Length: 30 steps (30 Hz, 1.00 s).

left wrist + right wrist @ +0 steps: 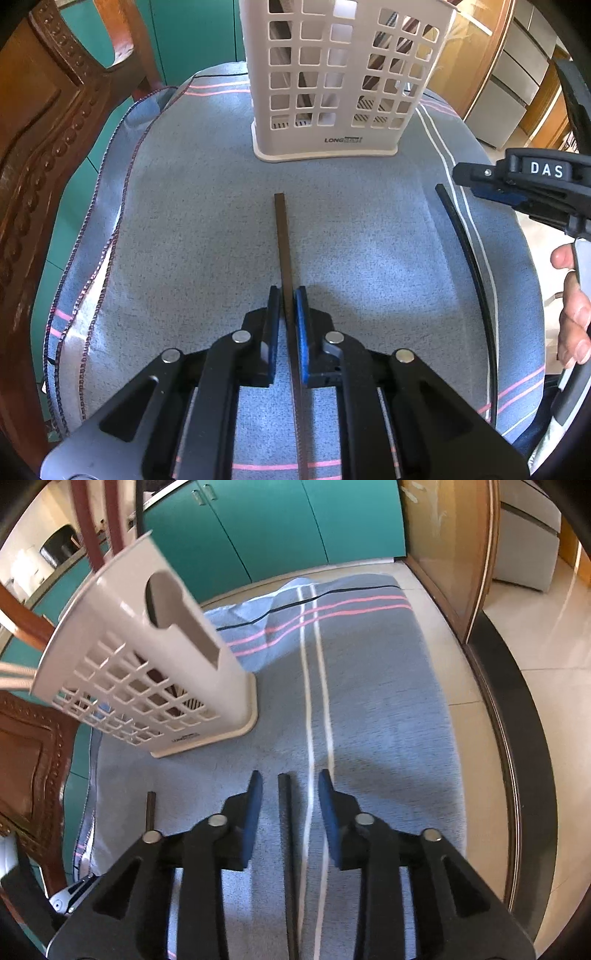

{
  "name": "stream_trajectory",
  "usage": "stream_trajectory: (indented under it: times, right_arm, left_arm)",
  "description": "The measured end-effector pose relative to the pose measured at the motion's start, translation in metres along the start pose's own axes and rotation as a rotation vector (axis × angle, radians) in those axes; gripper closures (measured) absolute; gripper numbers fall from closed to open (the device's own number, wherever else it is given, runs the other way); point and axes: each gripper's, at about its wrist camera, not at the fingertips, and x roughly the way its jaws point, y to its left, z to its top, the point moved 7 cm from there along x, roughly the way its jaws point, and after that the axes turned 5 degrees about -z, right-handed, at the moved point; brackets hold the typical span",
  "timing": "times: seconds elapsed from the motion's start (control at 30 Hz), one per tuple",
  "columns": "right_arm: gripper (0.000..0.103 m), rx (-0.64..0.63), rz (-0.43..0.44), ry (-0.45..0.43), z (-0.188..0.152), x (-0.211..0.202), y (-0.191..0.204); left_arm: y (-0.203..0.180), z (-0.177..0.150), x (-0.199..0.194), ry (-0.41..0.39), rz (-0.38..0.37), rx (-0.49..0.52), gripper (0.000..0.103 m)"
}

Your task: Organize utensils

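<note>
Left gripper (287,302) clamps brown chopstick (281,236) — right gripper (290,786) released, marked "DAS"; holder (325,147) reads "LONG…".

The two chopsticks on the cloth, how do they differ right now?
The brown chopstick is clamped between the pads of the left claw; the black chopstick lies loose between the open pads of the right claw, untouched. The brown one lies mid-cloth in line with the utensil basket; the black one lies nearer the cloth's white stripes. Both are thin, dark and pointing toward the basket end.
</note>
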Motion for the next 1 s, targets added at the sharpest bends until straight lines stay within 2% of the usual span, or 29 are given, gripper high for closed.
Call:
stream_trajectory:
  times: [0.3,0.57,0.83,0.9,1.0]
  right_arm:
    - [0.069,-0.035,-0.004,0.012,-0.008,-0.001,0.005]
    - [0.069,-0.049,-0.018,0.025,-0.014,0.001,0.008]
    - [0.069,-0.099,-0.049,0.035,-0.019,0.007,0.015]
    - [0.069,-0.124,-0.074,0.041,-0.023,0.012,0.019]
    - [0.069,-0.146,-0.103,0.037,-0.025,0.016,0.023]
  left_arm:
    - [-0.004,0.000,0.000,-0.005,0.015,0.006,0.092]
    - [-0.013,-0.015,-0.008,0.025,-0.048,-0.007,0.092]
    - [-0.012,-0.016,-0.010,0.029,-0.048,-0.029,0.092]
    - [-0.013,-0.010,-0.007,0.030,-0.042,-0.021,0.083]
    - [-0.015,0.004,0.001,0.029,-0.015,-0.001,0.078]
